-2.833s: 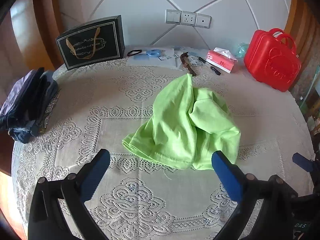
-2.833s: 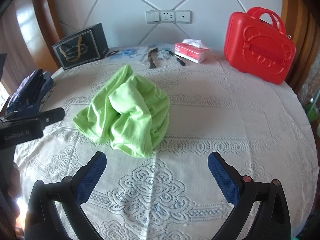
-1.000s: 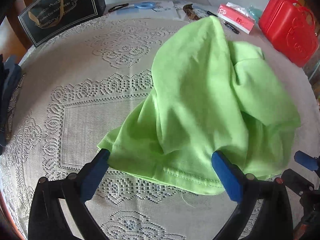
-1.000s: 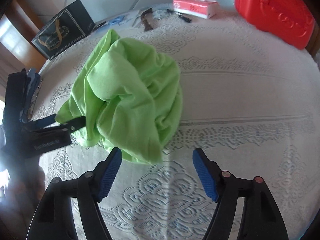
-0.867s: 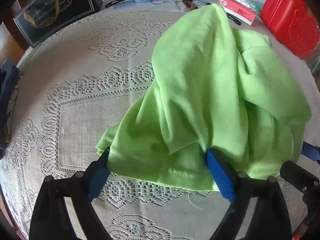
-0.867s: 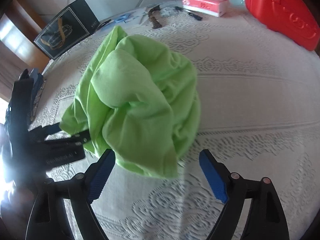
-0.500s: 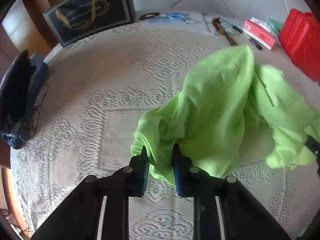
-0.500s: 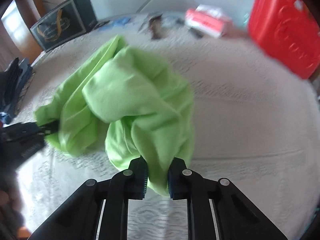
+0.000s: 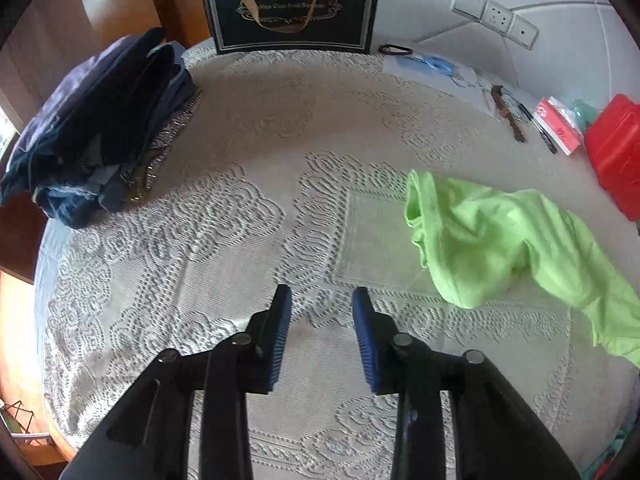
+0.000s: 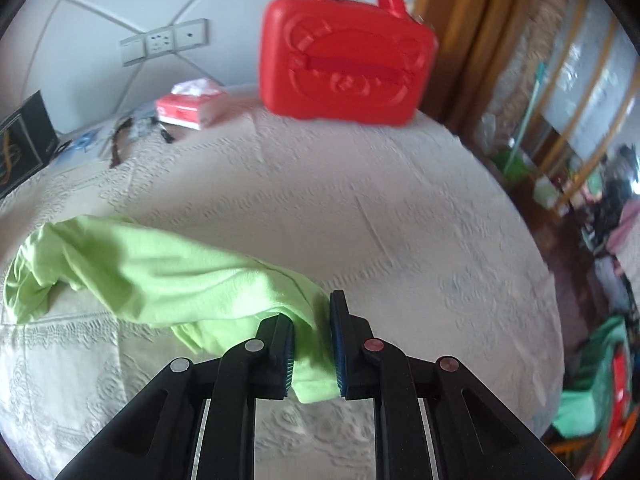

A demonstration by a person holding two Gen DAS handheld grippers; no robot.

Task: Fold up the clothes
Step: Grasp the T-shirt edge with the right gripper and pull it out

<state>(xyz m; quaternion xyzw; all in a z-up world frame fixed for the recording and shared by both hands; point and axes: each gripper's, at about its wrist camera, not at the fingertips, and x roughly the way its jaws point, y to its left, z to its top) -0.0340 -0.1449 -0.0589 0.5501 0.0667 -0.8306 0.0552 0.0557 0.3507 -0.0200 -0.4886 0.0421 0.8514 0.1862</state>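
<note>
- Since half a second ago the left gripper (image 9: 320, 332) has let go of the green garment (image 9: 492, 248): its blue pads (image 9: 280, 332) then pinched a fold, and they now stand a narrow gap apart with nothing but lace tablecloth (image 9: 224, 240) between them.
- Right gripper (image 10: 312, 348) remains clamped on the same garment (image 10: 160, 276), a bunched edge squeezed between its pads (image 10: 286, 354) and hanging out beneath them.
- From that grip the cloth stretches in a rumpled band toward the left of the right wrist view, its far end heaped on the table; much of the band is motion-blurred.
- In the left wrist view the heaped end lies well to the right of the empty fingers, apart from them, and trails off toward the lower right edge.
- Dark folded clothes (image 9: 92, 128) sit stacked at the table's left edge, well clear of the garment.
- Black gift bag (image 9: 292, 4) stands upright at the far rim against the wall.
- Blue scissors (image 9: 436, 64), a pen (image 9: 540, 132) and a brown strap-like item (image 9: 508, 114) lie along the far rim; finer detail cannot be made out.
- Tissue pack (image 10: 190, 106) lies beside the red case (image 10: 344, 60), which stands upright at the far right; both are well beyond the cloth.
- Nothing lies between either gripper and the garment.
</note>
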